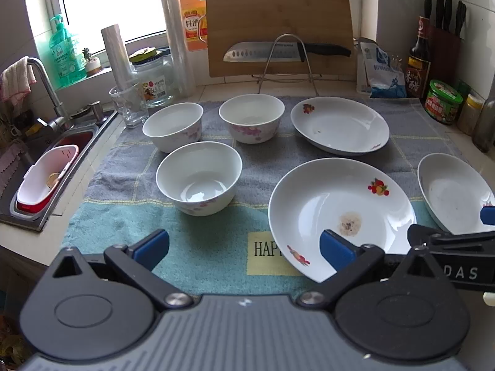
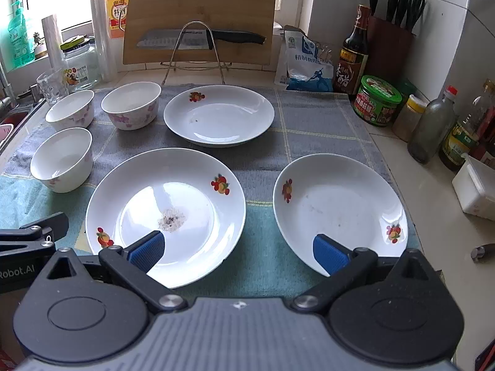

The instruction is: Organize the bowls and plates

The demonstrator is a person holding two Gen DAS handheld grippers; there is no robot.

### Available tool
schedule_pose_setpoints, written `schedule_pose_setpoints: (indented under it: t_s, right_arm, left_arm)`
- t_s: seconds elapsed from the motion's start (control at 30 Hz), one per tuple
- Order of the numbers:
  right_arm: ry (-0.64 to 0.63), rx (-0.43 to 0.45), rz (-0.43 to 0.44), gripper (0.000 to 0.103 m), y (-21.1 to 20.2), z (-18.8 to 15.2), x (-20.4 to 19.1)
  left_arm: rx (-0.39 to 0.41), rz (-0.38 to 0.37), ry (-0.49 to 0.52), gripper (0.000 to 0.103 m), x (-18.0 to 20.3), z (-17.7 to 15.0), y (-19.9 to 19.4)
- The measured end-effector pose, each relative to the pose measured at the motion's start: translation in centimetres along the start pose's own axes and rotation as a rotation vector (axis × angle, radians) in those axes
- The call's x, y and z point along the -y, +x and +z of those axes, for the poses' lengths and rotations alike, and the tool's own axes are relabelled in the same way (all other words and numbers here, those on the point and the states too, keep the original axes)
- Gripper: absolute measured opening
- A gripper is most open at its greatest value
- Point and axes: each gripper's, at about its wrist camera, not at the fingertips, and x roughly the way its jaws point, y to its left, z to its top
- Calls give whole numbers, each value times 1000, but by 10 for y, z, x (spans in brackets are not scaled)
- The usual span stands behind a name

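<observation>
Three white floral bowls sit on the towel at left: a near bowl (image 1: 199,177) (image 2: 62,159), a far-left bowl (image 1: 173,125) (image 2: 70,109) and a far-middle bowl (image 1: 252,117) (image 2: 131,104). Three white fruit-print plates lie to their right: a far plate (image 1: 339,125) (image 2: 219,114), a near plate with a food stain (image 1: 340,213) (image 2: 167,213) and a right plate (image 1: 454,191) (image 2: 338,210). My left gripper (image 1: 244,249) is open and empty above the towel's near edge. My right gripper (image 2: 239,250) is open and empty, between the two near plates.
A towel (image 1: 123,222) (image 2: 309,117) covers the counter. A sink (image 1: 46,167) with a red-and-white basin lies at left. A glass (image 1: 129,105), jar, cutting board (image 1: 278,27) with knife on a rack stand behind. Bottles, jars (image 2: 376,100) and a white box (image 2: 476,190) line the right.
</observation>
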Motion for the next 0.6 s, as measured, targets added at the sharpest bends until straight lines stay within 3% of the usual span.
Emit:
schedule_pose_setpoints:
  t_s: [0.6]
  right_arm:
    - [-6,12,-1,103,-1,3,0]
  left_arm:
    - [5,10,-2,102,-2,3,0]
